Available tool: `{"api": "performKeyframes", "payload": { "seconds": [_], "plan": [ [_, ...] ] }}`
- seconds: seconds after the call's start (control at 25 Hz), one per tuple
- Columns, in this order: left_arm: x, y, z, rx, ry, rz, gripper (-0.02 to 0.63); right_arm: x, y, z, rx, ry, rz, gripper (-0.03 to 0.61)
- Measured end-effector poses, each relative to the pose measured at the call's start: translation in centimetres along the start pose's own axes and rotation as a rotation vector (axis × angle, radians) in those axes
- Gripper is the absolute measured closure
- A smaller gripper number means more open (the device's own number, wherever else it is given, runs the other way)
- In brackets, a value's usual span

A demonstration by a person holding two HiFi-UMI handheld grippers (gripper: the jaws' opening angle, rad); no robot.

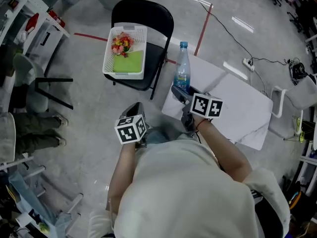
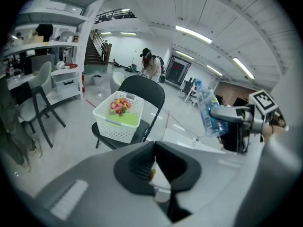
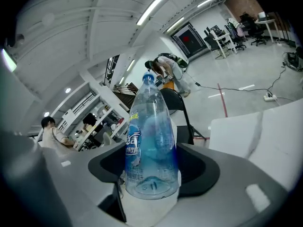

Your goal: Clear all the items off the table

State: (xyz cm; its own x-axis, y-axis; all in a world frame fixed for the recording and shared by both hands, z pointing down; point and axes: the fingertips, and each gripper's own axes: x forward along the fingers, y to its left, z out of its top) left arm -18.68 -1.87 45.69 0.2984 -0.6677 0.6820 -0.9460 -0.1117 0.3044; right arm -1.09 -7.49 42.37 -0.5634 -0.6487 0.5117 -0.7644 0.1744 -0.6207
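My right gripper (image 1: 181, 92) is shut on a clear water bottle (image 1: 182, 72) with a blue cap and a blue label. It holds the bottle upright over the left corner of the white table (image 1: 237, 108). In the right gripper view the bottle (image 3: 151, 145) stands between the two dark jaws, which press on its lower part. My left gripper (image 1: 134, 110) is shut with nothing in it, left of the table and near the chair. The left gripper view looks past its closed jaws at a white basket (image 2: 118, 119) and at the held bottle (image 2: 207, 109) to the right.
The white basket (image 1: 126, 51) sits on a black folding chair (image 1: 148, 19) and holds a bunch of flowers (image 1: 122, 42) and a green item (image 1: 128, 62). A cable and a power strip (image 1: 248, 63) lie on the floor. Red tape lines cross the floor (image 1: 89, 98). A seated person's legs (image 1: 34, 128) are at the left.
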Motion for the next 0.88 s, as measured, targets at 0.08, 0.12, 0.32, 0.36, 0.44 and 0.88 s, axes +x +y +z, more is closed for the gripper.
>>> {"api": "performKeyframes", "payload": {
  "seconds": [0.08, 0.12, 0.32, 0.36, 0.44, 0.88],
  "plan": [
    [-0.5, 1.9, 0.3, -0.018, -0.007, 0.018, 0.604, 1.6, 1.7, -0.2, -0.019, 0.017, 0.02, 0.25],
    [-0.7, 2.8, 0.5, -0.026, -0.011, 0.025, 0.605, 2.4, 2.5, -0.4, -0.027, 0.026, 0.028, 0.25],
    [-1.9, 6.4, 1.0, -0.045, -0.018, 0.043, 0.604, 5.6, 5.8, -1.2, -0.068, 0.057, 0.051, 0.25],
    [-2.1, 7.1, 1.1, -0.046, -0.018, 0.045, 0.604, 6.2, 6.3, -1.4, -0.075, 0.061, 0.052, 0.25],
    [-2.5, 8.3, 1.1, -0.049, -0.015, 0.047, 0.604, 7.2, 7.3, -1.8, -0.088, 0.069, 0.055, 0.25],
    [-3.7, 13.8, 1.7, -0.074, -0.011, 0.056, 0.604, 12.0, 10.6, -3.6, -0.126, 0.124, 0.038, 0.25]
  ]
}}
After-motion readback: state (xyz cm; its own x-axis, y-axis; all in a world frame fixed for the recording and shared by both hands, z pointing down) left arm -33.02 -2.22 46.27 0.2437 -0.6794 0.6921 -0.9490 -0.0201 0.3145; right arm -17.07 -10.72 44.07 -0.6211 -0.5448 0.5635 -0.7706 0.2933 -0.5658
